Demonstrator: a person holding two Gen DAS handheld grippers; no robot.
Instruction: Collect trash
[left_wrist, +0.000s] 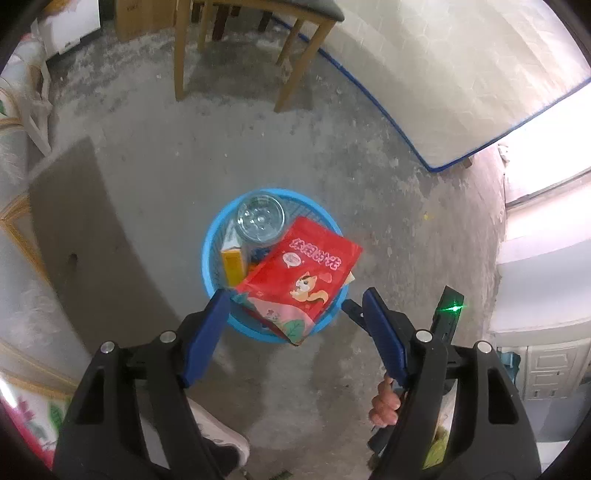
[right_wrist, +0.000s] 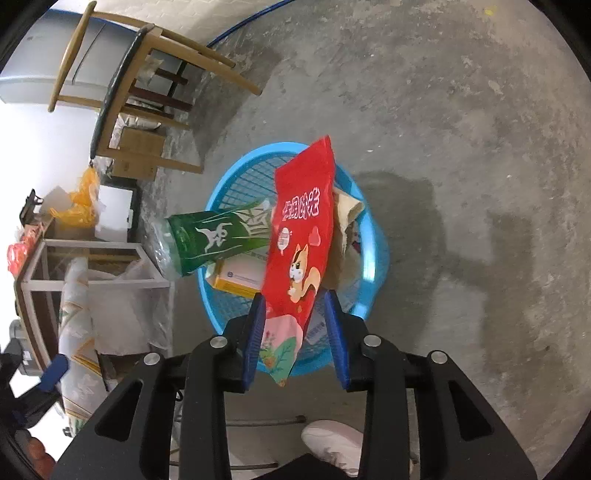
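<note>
A blue plastic basket (left_wrist: 210, 258) (right_wrist: 373, 258) stands on the concrete floor. In it lie a clear bottle (left_wrist: 260, 219) with a green label (right_wrist: 210, 236), a yellow box (left_wrist: 232, 264) (right_wrist: 236, 282) and crumpled brown paper (right_wrist: 347, 210). A red snack bag (left_wrist: 306, 273) (right_wrist: 301, 236) leans over the basket's near rim. My right gripper (right_wrist: 294, 297) is open with the bag's lower end between its fingers; a gap shows at the right pad. My left gripper (left_wrist: 295, 293) is open wide above the rim, holding nothing. The right gripper (left_wrist: 447, 314) shows beside it.
A wooden chair (left_wrist: 236, 48) (right_wrist: 147, 92) stands beyond the basket. A blue-edged mattress (left_wrist: 443, 92) lies to one side. A white frame shelf (right_wrist: 99, 266), cardboard boxes (right_wrist: 140, 151) and an orange bag (right_wrist: 83, 203) crowd the other. A person's shoe (right_wrist: 332, 443) is near.
</note>
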